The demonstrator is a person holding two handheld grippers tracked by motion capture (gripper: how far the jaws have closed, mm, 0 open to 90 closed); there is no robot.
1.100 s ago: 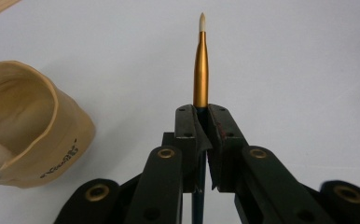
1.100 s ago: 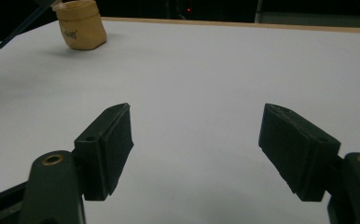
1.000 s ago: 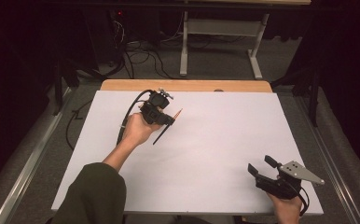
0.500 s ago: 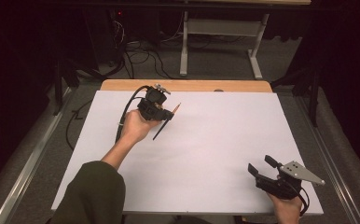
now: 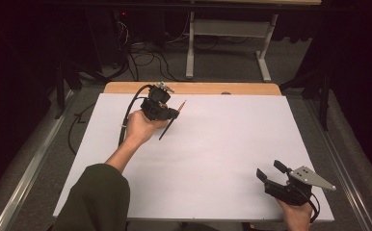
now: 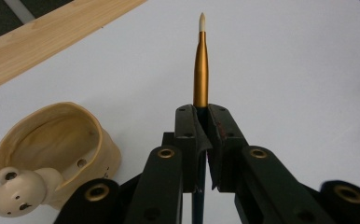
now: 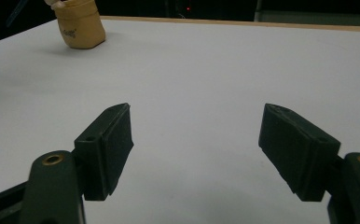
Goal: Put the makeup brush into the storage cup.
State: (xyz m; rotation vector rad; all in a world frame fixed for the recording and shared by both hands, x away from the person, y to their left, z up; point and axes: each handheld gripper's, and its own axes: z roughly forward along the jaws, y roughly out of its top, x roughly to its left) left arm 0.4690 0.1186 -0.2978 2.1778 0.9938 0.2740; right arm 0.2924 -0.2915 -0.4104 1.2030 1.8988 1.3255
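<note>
- Left gripper (image 6: 201, 140): jaws pinching brush (image 6: 200, 70), lifted beside the bear cup (image 6: 57, 154) at the counter's (image 5: 213, 159) far edge.
- Brush likely still to be dropped into cup.
- Right gripper (image 7: 197, 149): jaws spread, idle.

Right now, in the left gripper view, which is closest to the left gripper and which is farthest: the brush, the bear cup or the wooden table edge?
1. brush: clamped between the jaws of the left gripper, pointing ahead.
2. bear cup: just beside the jaws, at the view's lower left.
3. wooden table edge: farthest, across the view's upper left.
</note>
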